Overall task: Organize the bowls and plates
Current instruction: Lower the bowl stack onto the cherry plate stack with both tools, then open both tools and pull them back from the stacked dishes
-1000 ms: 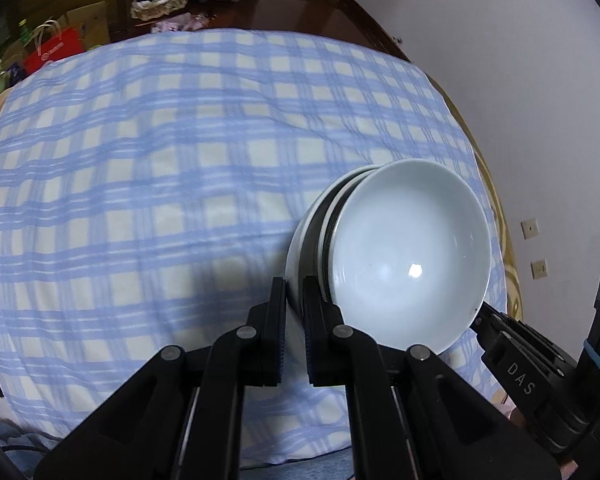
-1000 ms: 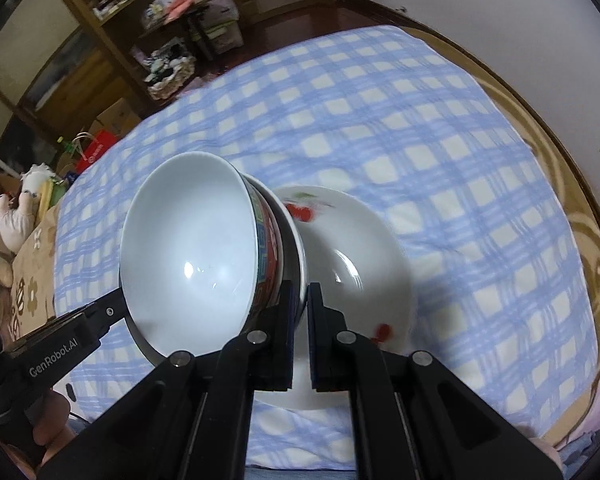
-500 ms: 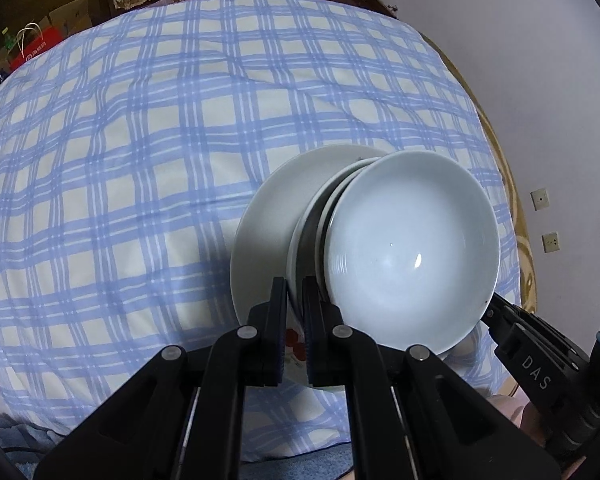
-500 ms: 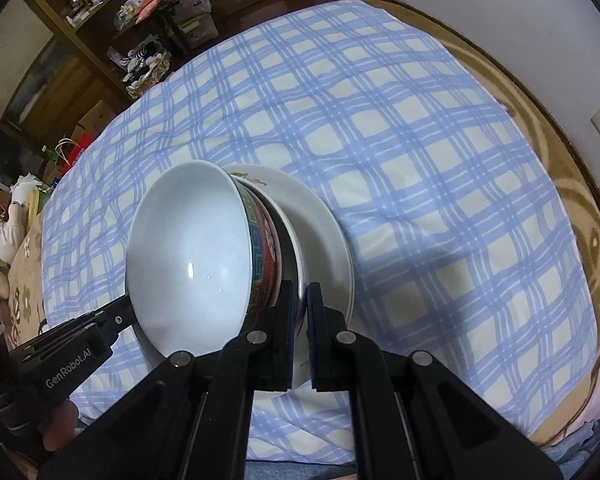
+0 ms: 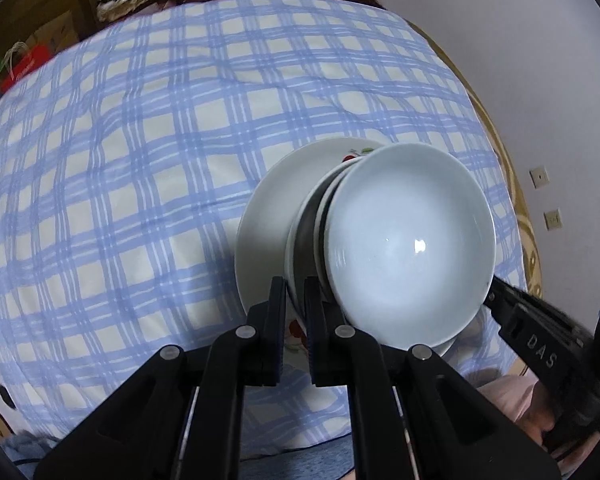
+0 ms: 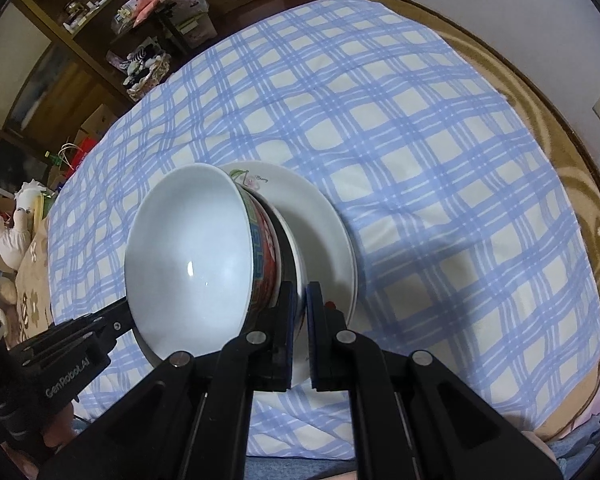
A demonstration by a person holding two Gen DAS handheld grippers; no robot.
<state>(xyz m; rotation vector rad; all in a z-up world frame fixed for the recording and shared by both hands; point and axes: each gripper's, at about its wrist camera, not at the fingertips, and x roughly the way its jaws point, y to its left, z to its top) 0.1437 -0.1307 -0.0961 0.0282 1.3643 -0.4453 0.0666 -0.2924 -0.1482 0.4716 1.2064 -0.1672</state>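
Observation:
A stack of nested bowls, the top one white inside (image 5: 410,240) (image 6: 190,256) with a red and teal patterned outside (image 6: 265,254), sits over a white plate (image 5: 268,216) (image 6: 320,216) with cherry prints on the blue checked tablecloth (image 5: 140,160). My left gripper (image 5: 296,292) is shut on the rim of a lower bowl in the stack. My right gripper (image 6: 300,296) is shut on the opposite rim of the stack. Each gripper shows at the edge of the other's view.
The round table's edge curves along the right by the white wall (image 5: 540,60). Wooden shelves (image 6: 80,20) with clutter, a basket (image 6: 144,70) and bags stand beyond the far side. A plush toy (image 6: 16,220) lies at the left.
The bowl stack, held by both grippers, has come down over the cherry plate, which now lies directly under it. Both cameras have dropped closer to the table.

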